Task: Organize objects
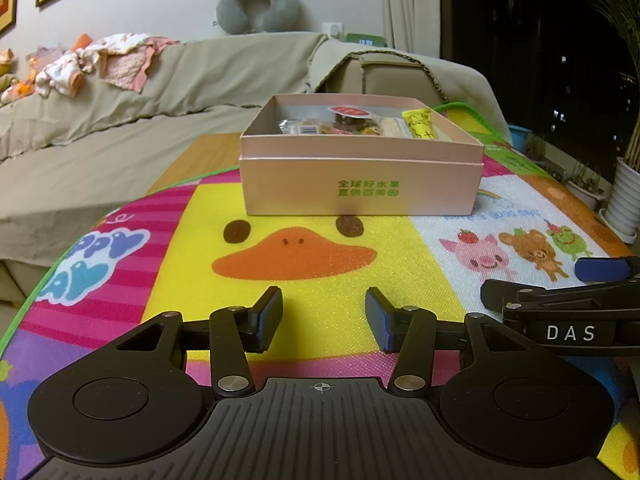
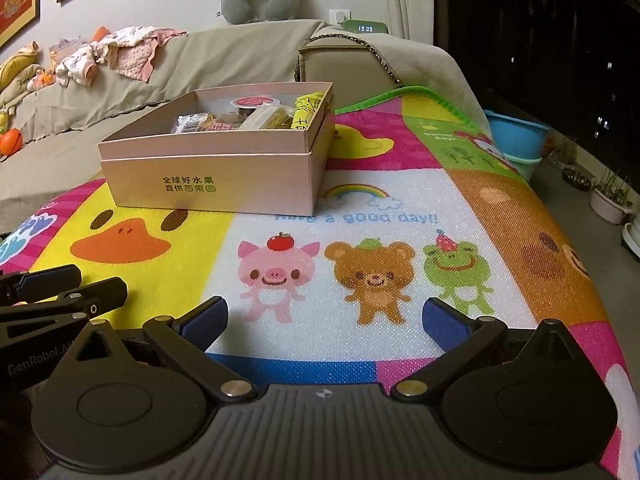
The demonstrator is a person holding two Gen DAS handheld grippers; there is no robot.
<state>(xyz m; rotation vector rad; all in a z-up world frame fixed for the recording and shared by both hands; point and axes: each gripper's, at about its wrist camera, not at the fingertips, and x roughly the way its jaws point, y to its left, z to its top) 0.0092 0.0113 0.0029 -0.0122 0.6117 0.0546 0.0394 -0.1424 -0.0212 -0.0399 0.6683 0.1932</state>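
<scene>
A pink cardboard box (image 1: pixel 360 184) with green lettering stands on a colourful cartoon mat (image 1: pixel 328 272), straight ahead of my left gripper (image 1: pixel 324 300). It holds several wrapped snacks, among them a red-lidded cup (image 1: pixel 349 111) and a yellow packet (image 1: pixel 420 123). The left gripper is open and empty, low over the duck picture. In the right wrist view the box (image 2: pixel 216 176) is ahead to the left. My right gripper (image 2: pixel 325 312) is wide open and empty above the pig and bear pictures. Each gripper shows at the edge of the other's view.
A beige covered sofa (image 1: pixel 120 120) with piled clothes (image 1: pixel 100 60) stands behind and left of the table. A grey neck pillow (image 1: pixel 258 6) rests on the sofa back. Blue tubs (image 2: pixel 516 136) and potted plants (image 2: pixel 608 200) stand on the floor at the right.
</scene>
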